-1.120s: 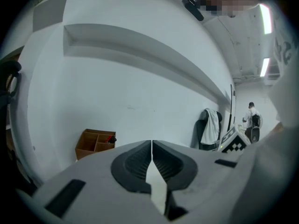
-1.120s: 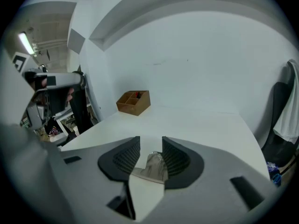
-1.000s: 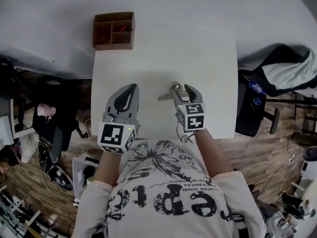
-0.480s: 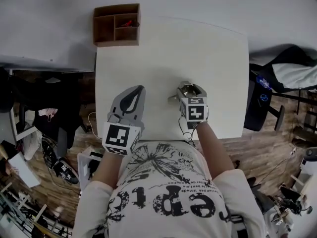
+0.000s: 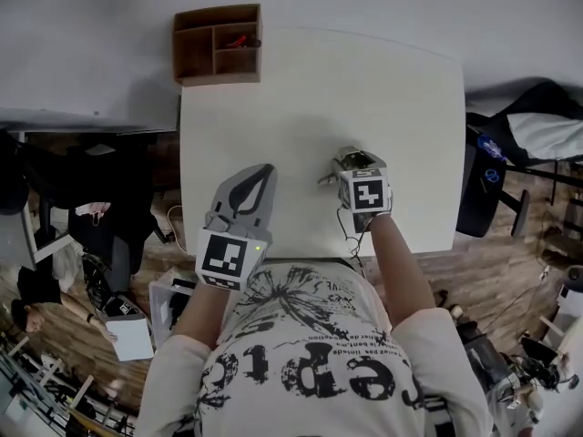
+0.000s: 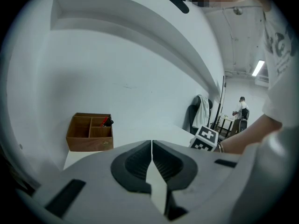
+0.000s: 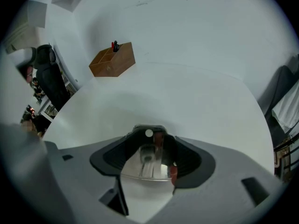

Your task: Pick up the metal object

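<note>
The metal object [image 5: 326, 178] lies on the white table [image 5: 364, 89] near its front edge; only a shiny tip shows left of my right gripper [image 5: 355, 156]. In the right gripper view the metal object [image 7: 145, 164] is a reflective plate with a dark end, sitting between the jaws. The right gripper [image 7: 149, 141] stands wide around it and is closing; I see no pad pressing on it. My left gripper [image 5: 264, 171] hovers to the left over the table's front, and in its own view the left gripper [image 6: 152, 146] is shut and holds nothing.
A brown wooden organizer [image 5: 217, 44] with a red item in one compartment stands at the table's far left corner, also visible as the organizer [image 7: 112, 59]. A dark chair with clothes [image 5: 537, 135] stands right of the table. Clutter covers the floor [image 5: 91, 271] to the left.
My right gripper has tipped more steeply down over the metal object, so less of the object shows beside it. The left gripper has stayed about where it was.
</note>
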Tool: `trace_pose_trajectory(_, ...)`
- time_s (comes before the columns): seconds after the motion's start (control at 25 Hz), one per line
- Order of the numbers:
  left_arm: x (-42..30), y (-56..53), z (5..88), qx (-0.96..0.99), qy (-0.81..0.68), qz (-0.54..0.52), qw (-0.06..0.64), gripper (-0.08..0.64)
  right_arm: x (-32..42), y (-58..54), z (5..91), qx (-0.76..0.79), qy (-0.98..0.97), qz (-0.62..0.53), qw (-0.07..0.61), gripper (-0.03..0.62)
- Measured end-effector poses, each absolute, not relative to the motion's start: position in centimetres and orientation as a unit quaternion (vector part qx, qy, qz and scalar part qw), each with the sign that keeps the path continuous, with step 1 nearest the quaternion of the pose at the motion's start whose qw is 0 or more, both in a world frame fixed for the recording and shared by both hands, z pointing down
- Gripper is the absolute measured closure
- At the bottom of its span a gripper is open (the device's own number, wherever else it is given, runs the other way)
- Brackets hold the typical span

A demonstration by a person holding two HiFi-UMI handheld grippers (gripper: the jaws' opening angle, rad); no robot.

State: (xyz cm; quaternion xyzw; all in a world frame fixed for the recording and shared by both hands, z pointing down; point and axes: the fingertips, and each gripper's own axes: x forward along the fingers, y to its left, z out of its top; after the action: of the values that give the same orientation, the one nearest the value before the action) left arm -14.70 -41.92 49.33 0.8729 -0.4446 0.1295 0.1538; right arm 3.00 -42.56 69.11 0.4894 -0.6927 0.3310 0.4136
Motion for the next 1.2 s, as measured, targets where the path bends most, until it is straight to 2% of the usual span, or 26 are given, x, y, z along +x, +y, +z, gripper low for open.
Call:
trace_pose_trajectory(0.28, -14.6, -41.6, 47.5, 0.877, -0.442, 0.115, 0.146, 0.549, 2.4, -42.1, 67.8, 0.493, -0.709, 0.320, 0.390, 0.311)
trace_pose_trajectory(0.48, -14.6, -41.2, 46.0, 0.875, -0.447, 0.112, 0.147, 0.549, 1.5, -42.6, 62.3, 0.518, -0.737, 0.278, 0.334, 0.311)
trace_pose_trajectory(1.2, -15.8, -41.3, 36.1, 0.869, -0.490, 0.053, 0.046, 0.549, 1.1, -42.5, 37.2, 0.569, -0.817, 0.021, 0.093, 0.311)
